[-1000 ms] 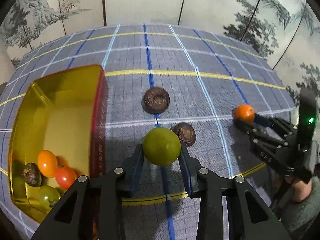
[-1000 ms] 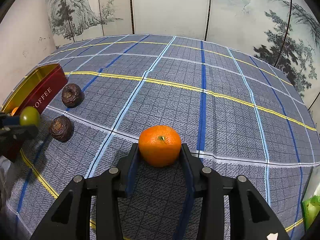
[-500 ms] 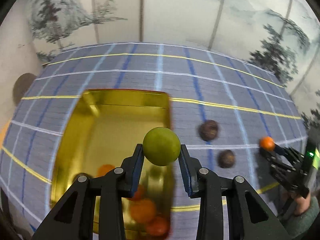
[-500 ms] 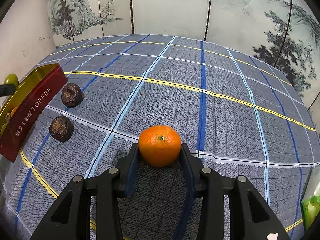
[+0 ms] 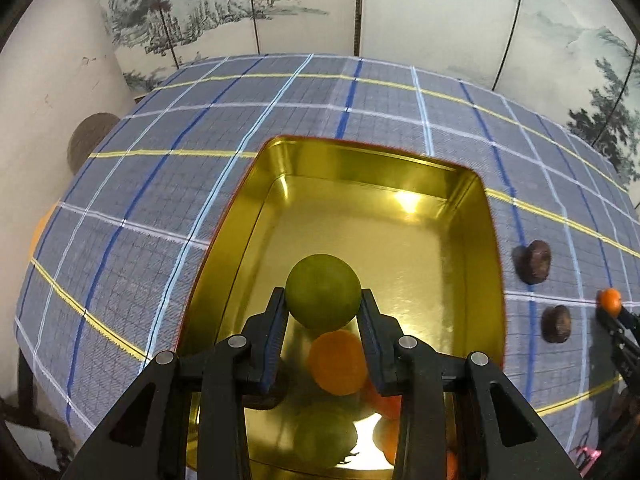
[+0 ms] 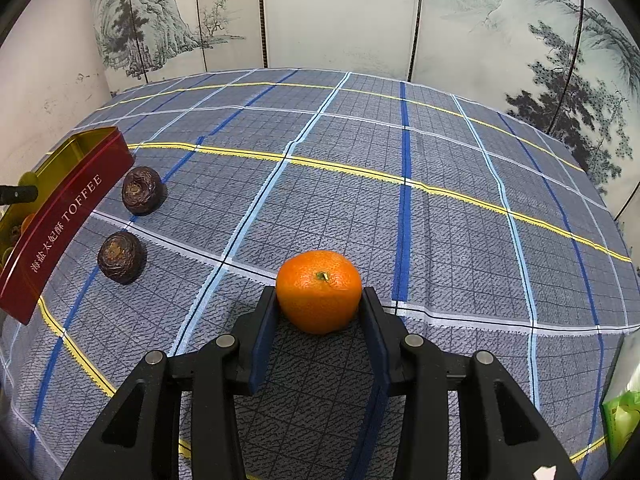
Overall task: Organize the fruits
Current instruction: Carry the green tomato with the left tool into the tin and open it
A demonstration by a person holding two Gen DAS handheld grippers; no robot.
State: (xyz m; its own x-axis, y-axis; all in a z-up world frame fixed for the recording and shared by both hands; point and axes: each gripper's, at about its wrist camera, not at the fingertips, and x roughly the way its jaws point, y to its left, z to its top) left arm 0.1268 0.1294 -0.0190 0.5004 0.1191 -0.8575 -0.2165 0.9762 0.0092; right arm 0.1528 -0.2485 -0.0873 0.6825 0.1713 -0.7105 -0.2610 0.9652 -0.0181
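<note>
My left gripper [image 5: 322,300] is shut on a green round fruit [image 5: 322,290] and holds it above the open gold tin [image 5: 400,160]. Below it in the tin lie an orange fruit [image 5: 338,362], a green fruit [image 5: 326,438] and other small orange ones. My right gripper [image 6: 319,300] is shut on an orange mandarin [image 6: 319,290] that sits low over the checked cloth. Two dark brown wrinkled fruits [image 6: 141,190] [image 6: 119,256] lie on the cloth beside the tin's red side [image 6: 60,224]. They also show in the left wrist view [image 5: 534,261] [image 5: 556,323].
The table is covered by a blue-grey checked cloth [image 6: 400,200] and backed by painted folding screens. A green packet [image 6: 622,420] lies at the right table edge. The left table edge drops off close to the tin.
My left gripper has carried the green fruit left from over the cloth to above the tin. My right gripper and the mandarin have stayed in place.
</note>
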